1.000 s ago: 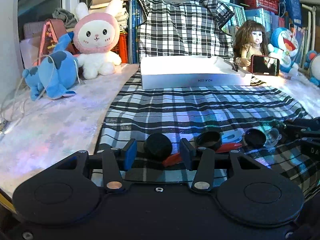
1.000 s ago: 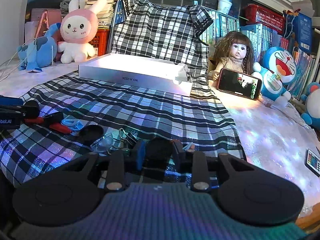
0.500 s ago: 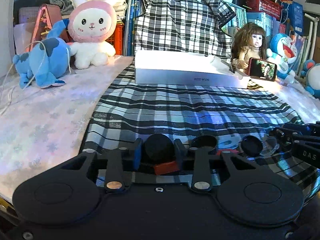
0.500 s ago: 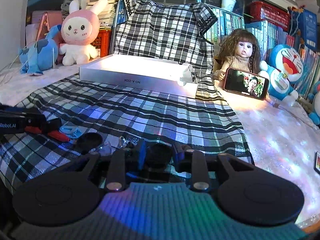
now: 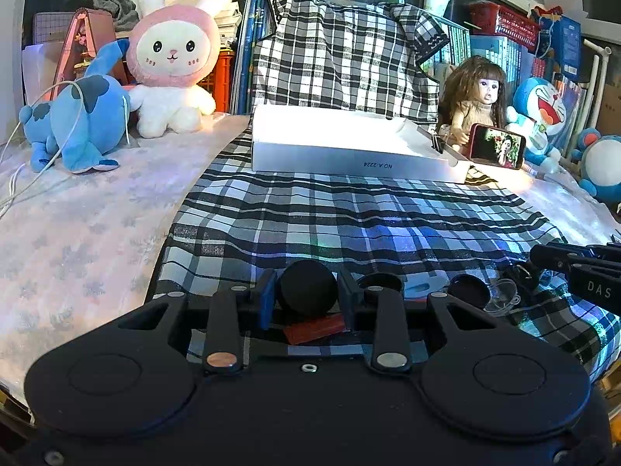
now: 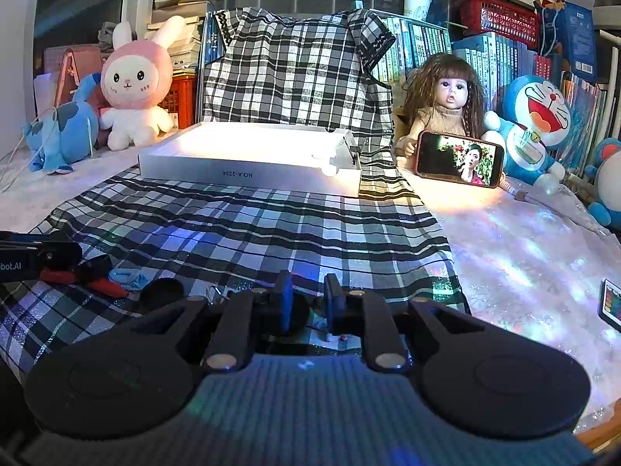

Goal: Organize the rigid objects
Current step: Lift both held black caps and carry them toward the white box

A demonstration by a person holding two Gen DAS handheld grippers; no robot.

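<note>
Black round lid [image 5: 307,288] sits pinched in the left gripper [image 5: 306,299], well in front of the white box [image 5: 349,155] (likely its destination). Right gripper [image 6: 306,303] jaws have just narrowed nearly together around something dark I cannot identify.

"NO.A-2224", upside down, on white box [image 6: 248,173]; "DAS" on right gripper [image 5: 594,291].

Two grippers: the left gripper [image 5: 307,303] and the right gripper [image 6: 306,305]. One white box [image 5: 349,155]. One phone [image 6: 458,158]. One doll [image 6: 446,97]. One pink rabbit [image 5: 172,62]. One blue plush [image 5: 77,116]. One plaid cloth [image 5: 349,225]. Three black round caps [image 5: 307,291] [image 5: 380,282] [image 5: 469,296] by the left gripper.
</note>
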